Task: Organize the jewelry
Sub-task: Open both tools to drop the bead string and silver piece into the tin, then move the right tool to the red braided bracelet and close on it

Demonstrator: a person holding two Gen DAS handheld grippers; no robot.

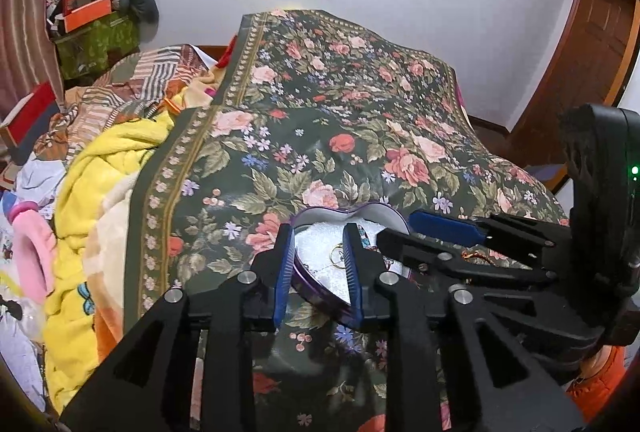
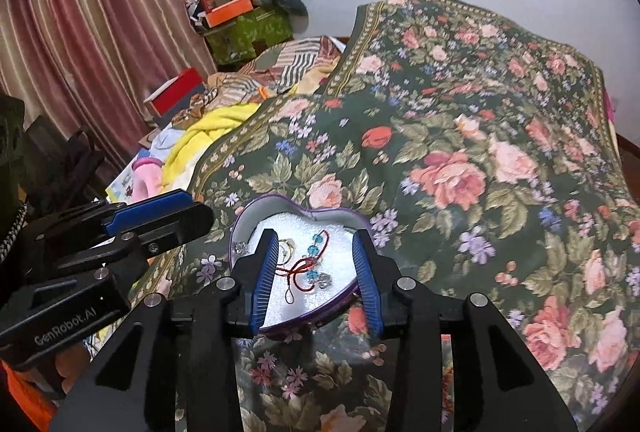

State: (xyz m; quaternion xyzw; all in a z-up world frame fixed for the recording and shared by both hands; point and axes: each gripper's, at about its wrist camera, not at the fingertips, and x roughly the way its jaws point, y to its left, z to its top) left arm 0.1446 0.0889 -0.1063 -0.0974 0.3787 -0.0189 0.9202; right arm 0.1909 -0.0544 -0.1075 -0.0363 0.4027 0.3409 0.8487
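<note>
both grippers' fingers [image 2: 366, 244] hang released over the heart-shaped tin [image 2: 256, 207] of jewelry [image 2: 316, 256].

- "GenRobot.AI" — pale lettering on the black body of the left tool [image 2: 160, 209], readable at the lower left of the right wrist view.
- Nothing else in either view can be read.

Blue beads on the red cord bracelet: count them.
3 visible on the red cord bracelet in the heart-shaped tin: two near the top, one lower down. Others may be hidden.
</note>
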